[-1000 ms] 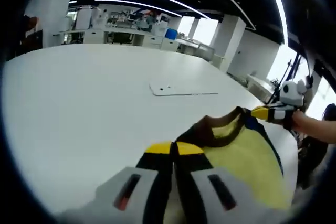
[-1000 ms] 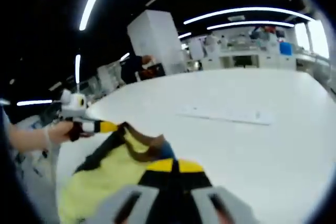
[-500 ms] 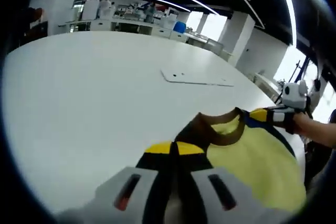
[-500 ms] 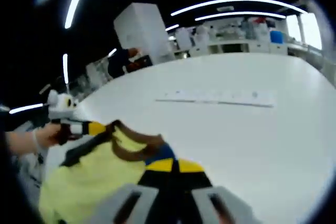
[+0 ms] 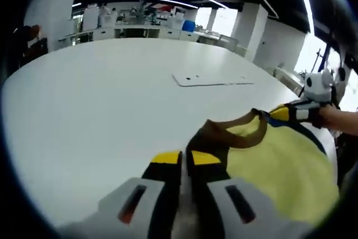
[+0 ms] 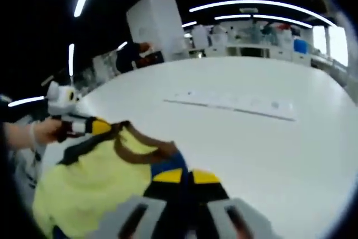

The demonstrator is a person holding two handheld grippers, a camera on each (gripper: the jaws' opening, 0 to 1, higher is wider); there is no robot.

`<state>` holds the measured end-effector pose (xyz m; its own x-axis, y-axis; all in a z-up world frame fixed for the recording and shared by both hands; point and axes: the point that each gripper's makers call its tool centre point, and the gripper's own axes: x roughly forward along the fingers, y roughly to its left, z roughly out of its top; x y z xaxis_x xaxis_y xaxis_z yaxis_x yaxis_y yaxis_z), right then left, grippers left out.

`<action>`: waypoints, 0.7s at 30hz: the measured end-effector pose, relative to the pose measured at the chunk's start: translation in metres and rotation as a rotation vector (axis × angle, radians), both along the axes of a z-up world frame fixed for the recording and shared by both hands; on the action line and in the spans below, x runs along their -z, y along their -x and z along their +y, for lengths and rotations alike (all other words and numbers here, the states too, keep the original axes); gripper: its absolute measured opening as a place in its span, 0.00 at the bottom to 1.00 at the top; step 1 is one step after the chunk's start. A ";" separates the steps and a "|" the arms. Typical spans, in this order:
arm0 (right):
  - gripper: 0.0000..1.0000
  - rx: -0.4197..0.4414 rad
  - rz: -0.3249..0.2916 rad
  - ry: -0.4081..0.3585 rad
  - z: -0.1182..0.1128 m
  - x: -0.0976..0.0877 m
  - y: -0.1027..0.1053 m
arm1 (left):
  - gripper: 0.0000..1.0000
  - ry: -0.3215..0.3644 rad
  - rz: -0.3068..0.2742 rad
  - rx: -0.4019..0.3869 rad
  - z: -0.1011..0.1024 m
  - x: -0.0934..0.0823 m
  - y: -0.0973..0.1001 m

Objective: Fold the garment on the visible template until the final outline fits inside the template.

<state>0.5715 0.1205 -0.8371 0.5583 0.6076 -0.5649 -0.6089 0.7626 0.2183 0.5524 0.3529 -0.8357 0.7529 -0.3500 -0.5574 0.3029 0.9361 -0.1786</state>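
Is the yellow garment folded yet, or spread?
Spread, unfolded: the garment hangs stretched between the left gripper and right gripper, each shut on a shoulder beside its brown collar.

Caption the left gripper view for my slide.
Left gripper and right gripper hold a yellow shirt by its shoulders over the white table.

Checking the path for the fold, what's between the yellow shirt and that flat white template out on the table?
Bare white table. In the left gripper view nothing lies between the shirt and the template; the right gripper view shows the same.

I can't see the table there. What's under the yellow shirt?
The yellow shirt hangs from both grippers over the white table. Whatever lies beneath it is covered.
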 end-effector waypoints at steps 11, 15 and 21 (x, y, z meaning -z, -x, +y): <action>0.62 -0.071 -0.054 0.007 -0.013 -0.025 0.027 | 0.69 0.018 -0.068 0.014 -0.006 -0.030 0.022; 0.73 -0.104 -0.058 -0.019 -0.011 -0.038 0.044 | 0.80 0.029 -0.099 0.036 -0.011 -0.046 0.029; 0.90 -0.168 -0.070 0.013 -0.010 -0.046 0.071 | 0.99 0.043 -0.106 0.083 -0.021 -0.064 0.052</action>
